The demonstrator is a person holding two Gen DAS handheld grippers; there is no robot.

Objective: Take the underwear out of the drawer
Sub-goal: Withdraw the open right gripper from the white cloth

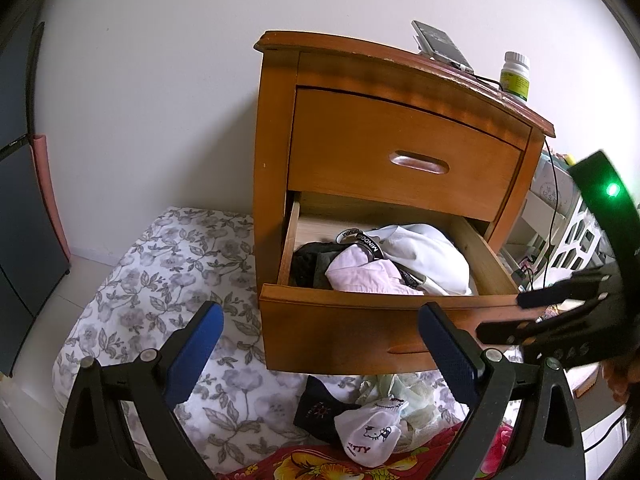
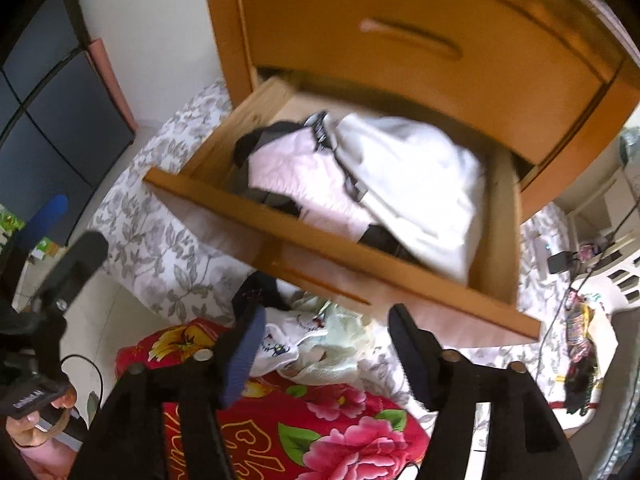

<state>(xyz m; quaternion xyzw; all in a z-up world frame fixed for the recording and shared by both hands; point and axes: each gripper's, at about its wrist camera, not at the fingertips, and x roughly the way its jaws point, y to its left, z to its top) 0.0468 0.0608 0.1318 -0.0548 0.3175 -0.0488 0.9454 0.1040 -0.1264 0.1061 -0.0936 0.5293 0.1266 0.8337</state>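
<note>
The wooden nightstand's lower drawer (image 1: 384, 312) (image 2: 320, 248) is pulled out. Inside lie a pale pink garment (image 1: 368, 276) (image 2: 296, 184), a white garment (image 1: 424, 252) (image 2: 416, 184), dark pieces (image 1: 312, 264) and a black-and-white lettered waistband (image 1: 364, 240). Below the drawer front, white Kitty-print underwear (image 1: 368, 436) (image 2: 280, 344), a black piece (image 1: 320, 404) and a pale green lace piece (image 1: 400, 392) (image 2: 344, 336) lie on the bedding. My left gripper (image 1: 320, 340) is open and holds nothing, in front of the drawer front. My right gripper (image 2: 326, 340) is open and holds nothing, above the pile on the bedding.
The top drawer (image 1: 404, 152) is closed. A flat dark device (image 1: 440, 44) with a cable and a green-labelled bottle (image 1: 515, 76) sit on the nightstand top. Floral sheet (image 1: 160, 280) lies left, red flowered blanket (image 2: 320, 432) in front, dark cabinet (image 1: 24, 208) far left, white shelving (image 1: 568, 232) right.
</note>
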